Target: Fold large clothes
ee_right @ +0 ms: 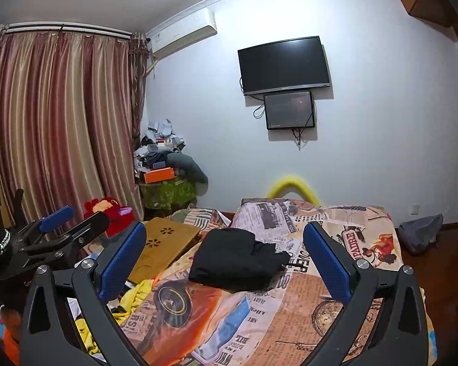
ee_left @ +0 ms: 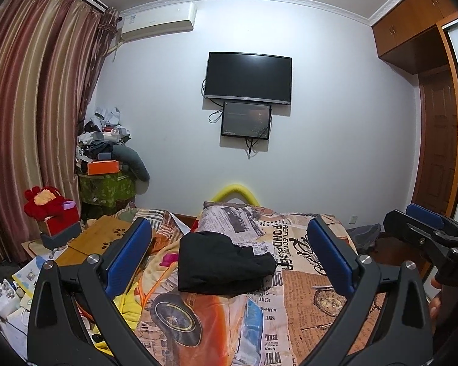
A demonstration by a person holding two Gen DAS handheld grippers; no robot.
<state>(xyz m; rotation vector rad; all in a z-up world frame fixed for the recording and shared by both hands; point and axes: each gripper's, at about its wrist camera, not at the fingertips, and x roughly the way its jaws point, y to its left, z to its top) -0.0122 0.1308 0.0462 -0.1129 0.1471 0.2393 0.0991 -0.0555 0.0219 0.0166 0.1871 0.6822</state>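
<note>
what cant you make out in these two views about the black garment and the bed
- Black garment: its type and underside are hidden by its own folds in both views.
- Bed cover: near edge is cut off by the frame and hidden behind the left gripper.
- Small screen: its content is too dim and small.

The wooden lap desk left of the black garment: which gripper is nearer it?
Left. The left gripper hangs open on the wooden lap desk side of the bed; the right gripper, open too, sits farther right, over the quilt.
</note>
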